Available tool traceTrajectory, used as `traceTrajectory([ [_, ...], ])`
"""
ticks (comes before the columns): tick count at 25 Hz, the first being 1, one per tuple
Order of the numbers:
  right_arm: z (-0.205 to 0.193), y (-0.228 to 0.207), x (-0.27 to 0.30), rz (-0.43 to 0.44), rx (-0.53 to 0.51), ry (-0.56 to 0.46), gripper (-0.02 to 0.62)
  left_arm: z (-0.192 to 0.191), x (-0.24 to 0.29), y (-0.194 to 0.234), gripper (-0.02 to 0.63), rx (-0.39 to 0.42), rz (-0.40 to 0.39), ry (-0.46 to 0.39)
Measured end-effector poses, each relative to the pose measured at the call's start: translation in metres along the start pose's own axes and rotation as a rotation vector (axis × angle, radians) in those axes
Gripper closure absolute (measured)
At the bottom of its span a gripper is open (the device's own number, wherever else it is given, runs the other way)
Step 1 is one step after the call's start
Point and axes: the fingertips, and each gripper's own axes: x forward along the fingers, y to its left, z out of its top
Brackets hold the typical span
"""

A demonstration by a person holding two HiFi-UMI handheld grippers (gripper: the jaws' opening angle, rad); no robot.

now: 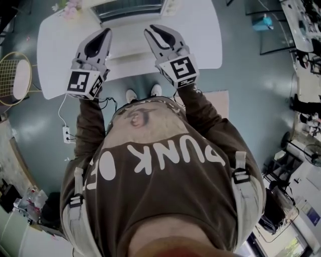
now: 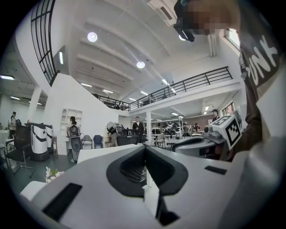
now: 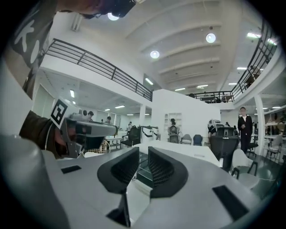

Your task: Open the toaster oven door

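Observation:
The toaster oven point(image 1: 131, 9) stands at the far edge of the white table point(image 1: 200, 35); only its silver front strip shows at the top of the head view. My two grippers hover side by side above the table, a little short of the oven and apart from it. The left gripper point(image 1: 107, 33) has its jaw tips together and holds nothing point(image 2: 144, 148). A narrow gap shows between the ribbed pads of the right gripper point(image 1: 152, 30), with nothing in it point(image 3: 143, 150). Through that gap I see a dark glassy edge on the table.
Pink flowers point(image 1: 67, 7) lie at the table's far left corner. A badminton racket point(image 1: 15, 75) leans at the left, and a power strip point(image 1: 66, 134) lies on the floor. Chairs, desks and several people stand far off in the hall.

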Motion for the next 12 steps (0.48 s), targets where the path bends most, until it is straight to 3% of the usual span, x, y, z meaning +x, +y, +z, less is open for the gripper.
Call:
traceTrajectory([
  [12, 0.033, -0.002, 0.001, 0.038, -0.048, -0.026, 0.584, 0.011, 0.008, -0.012, 0.601, 0.016, -0.018, -0.002],
])
